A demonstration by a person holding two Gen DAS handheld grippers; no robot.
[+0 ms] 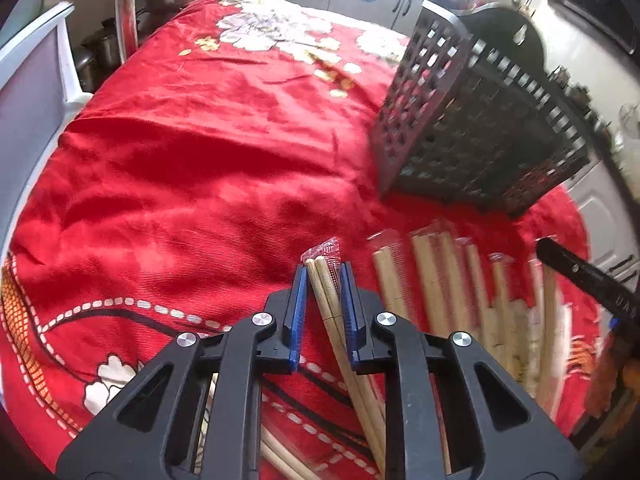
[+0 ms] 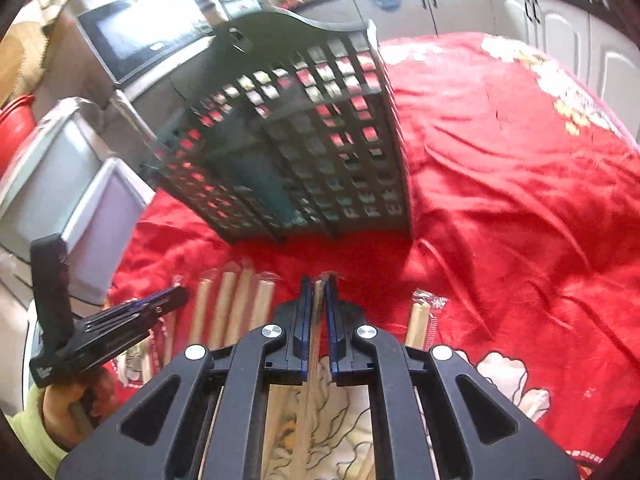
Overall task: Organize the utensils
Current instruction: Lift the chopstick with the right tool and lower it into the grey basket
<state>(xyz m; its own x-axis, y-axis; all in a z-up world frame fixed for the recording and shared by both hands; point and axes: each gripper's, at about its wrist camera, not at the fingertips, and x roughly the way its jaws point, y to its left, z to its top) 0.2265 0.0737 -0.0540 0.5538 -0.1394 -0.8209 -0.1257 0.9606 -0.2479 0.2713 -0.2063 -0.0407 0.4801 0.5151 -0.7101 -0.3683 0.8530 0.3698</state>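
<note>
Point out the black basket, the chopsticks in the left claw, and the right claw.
black basket [image 2: 304,136], right wrist view, lattice wall.
chopsticks [image 1: 322,280], left wrist view, wrapped tips.
right claw [image 2: 319,284], right wrist view, between fingertips.

One dark basket, two claws, several wrapped chopstick pairs, uncountable through blur.
</note>
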